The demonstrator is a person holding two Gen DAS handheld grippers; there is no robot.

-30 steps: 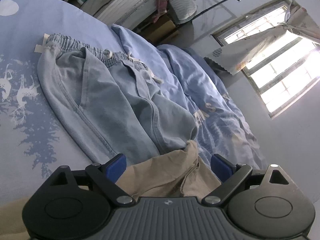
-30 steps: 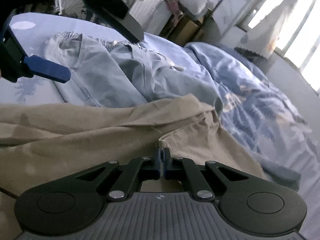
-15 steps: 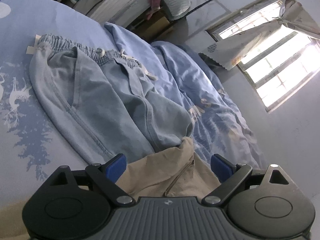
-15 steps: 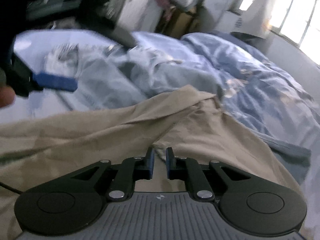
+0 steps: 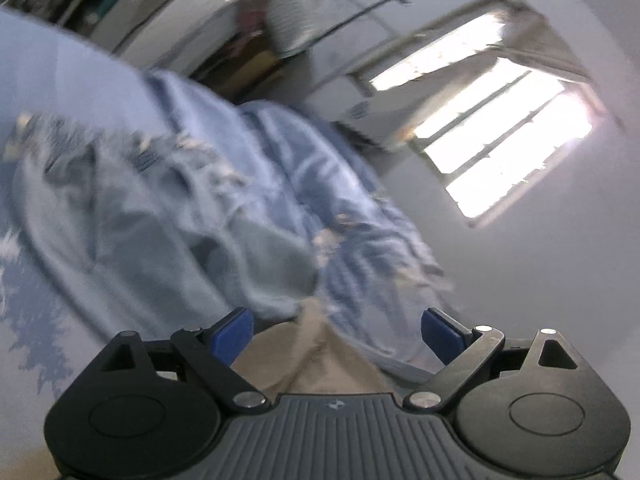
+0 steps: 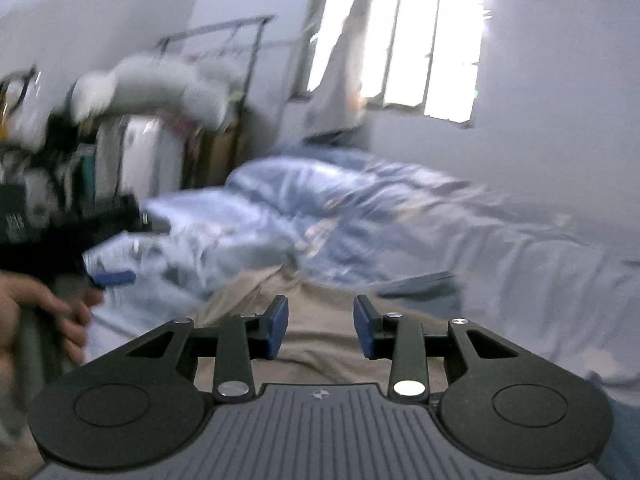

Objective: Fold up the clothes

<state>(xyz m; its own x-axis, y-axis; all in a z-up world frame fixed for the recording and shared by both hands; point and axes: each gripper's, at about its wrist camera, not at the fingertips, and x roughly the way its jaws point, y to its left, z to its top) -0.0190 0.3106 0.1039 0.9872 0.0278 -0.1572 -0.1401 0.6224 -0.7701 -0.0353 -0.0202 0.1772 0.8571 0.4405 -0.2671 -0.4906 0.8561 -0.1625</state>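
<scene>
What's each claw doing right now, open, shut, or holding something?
Left claw: open, holding nothing; tan garment lies below it.
Right claw: open, holding nothing, over the tan garment.

I count two garments on the bed: one light blue-grey pair of cotton trousers (image 5: 132, 216) and one tan cotton garment (image 6: 320, 344). One rumpled blue duvet (image 6: 360, 208). One bright barred window (image 5: 496, 128). One pale curtain (image 6: 340, 64).
</scene>
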